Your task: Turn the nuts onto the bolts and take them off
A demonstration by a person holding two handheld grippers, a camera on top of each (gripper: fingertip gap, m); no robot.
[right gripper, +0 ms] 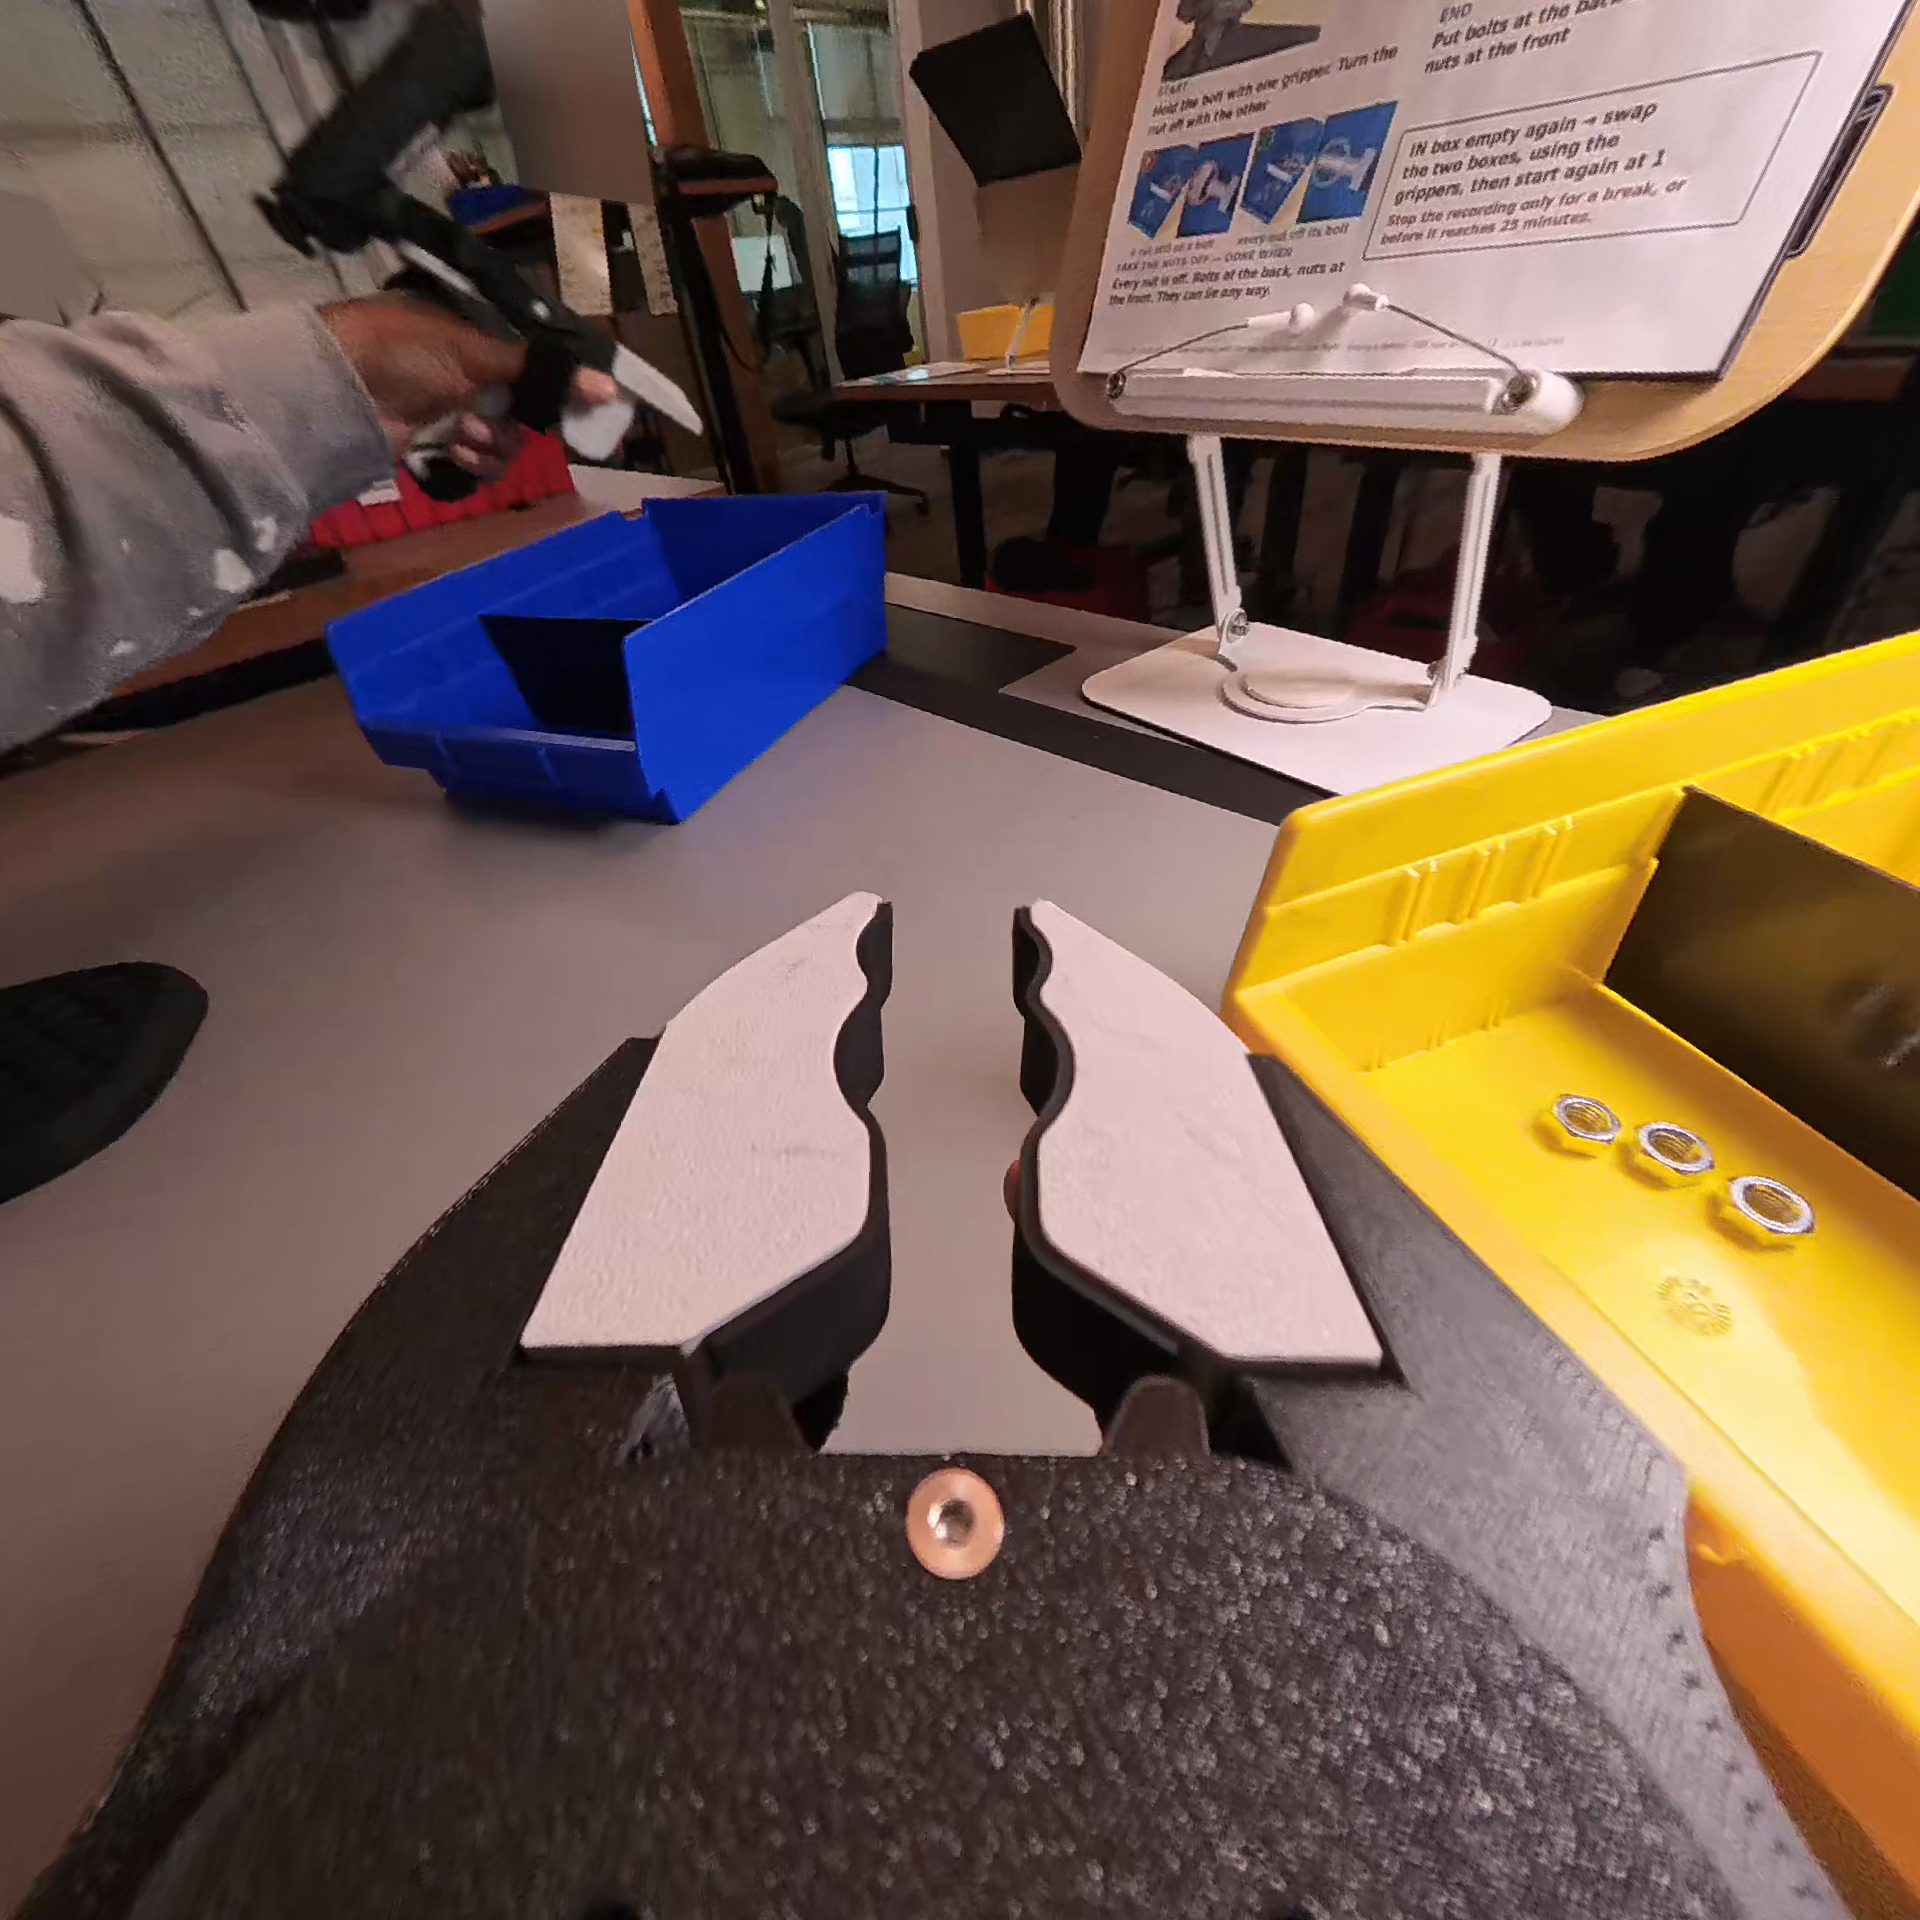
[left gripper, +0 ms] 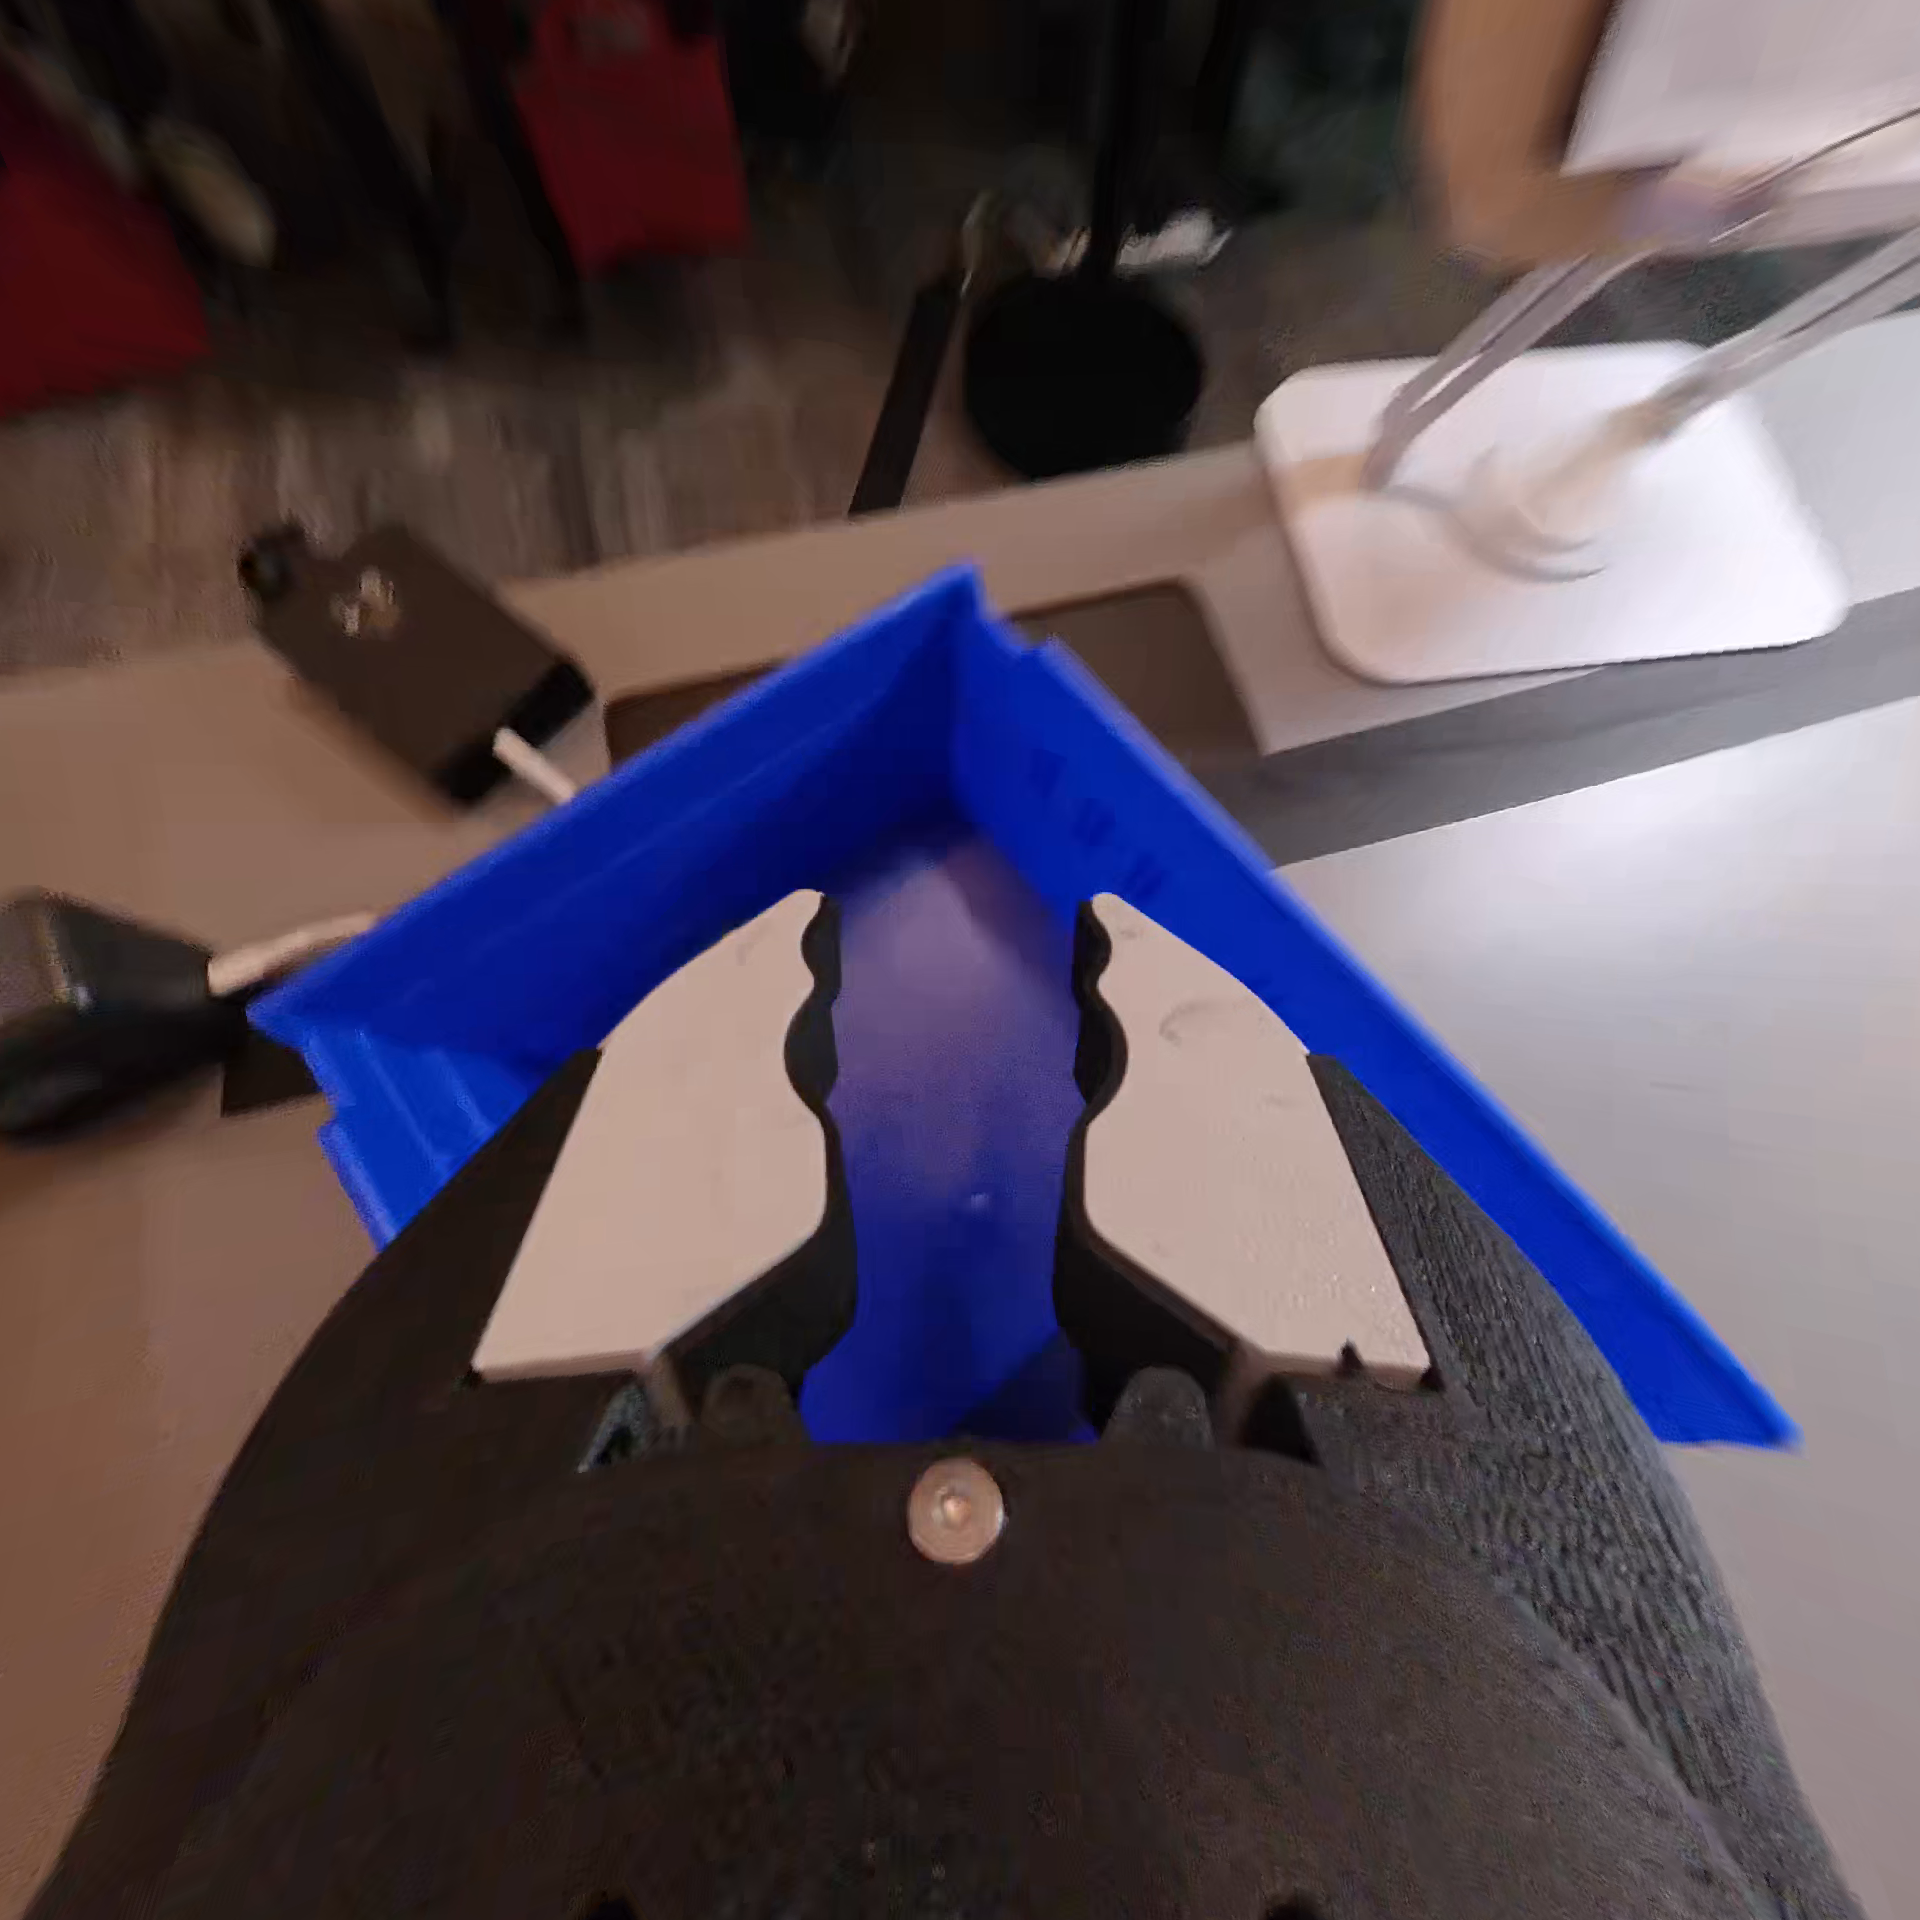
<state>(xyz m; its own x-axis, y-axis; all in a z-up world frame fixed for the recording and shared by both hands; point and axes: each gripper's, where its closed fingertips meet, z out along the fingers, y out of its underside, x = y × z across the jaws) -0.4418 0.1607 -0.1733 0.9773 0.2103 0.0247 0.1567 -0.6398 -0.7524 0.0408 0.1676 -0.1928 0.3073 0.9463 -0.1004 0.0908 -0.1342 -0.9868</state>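
Note:
My left gripper [left gripper: 951, 914] is open and empty, hovering over a corner of the blue bin [left gripper: 727, 862]; the bit of bin floor between its fingers is bare, and the view is blurred. In the right wrist view the left gripper [right gripper: 634, 405] is held in a hand above the blue bin [right gripper: 748, 623]. My right gripper [right gripper: 951, 914] is open and empty, low over the grey table [right gripper: 520, 935], just left of the yellow bin [right gripper: 1455, 883]. Three silver nuts [right gripper: 1673, 1151] lie in a row in the yellow bin's front compartment, before a black divider [right gripper: 1787, 966].
A white stand [right gripper: 1320, 707] holding an instruction sheet is at the back right of the table; it also shows in the left wrist view [left gripper: 1538, 520]. A flat black device [left gripper: 416, 665] with a white cable lies beyond the blue bin. A black pad [right gripper: 83, 1060] lies at the left. About 50 cm separates my left fingertips from my right.

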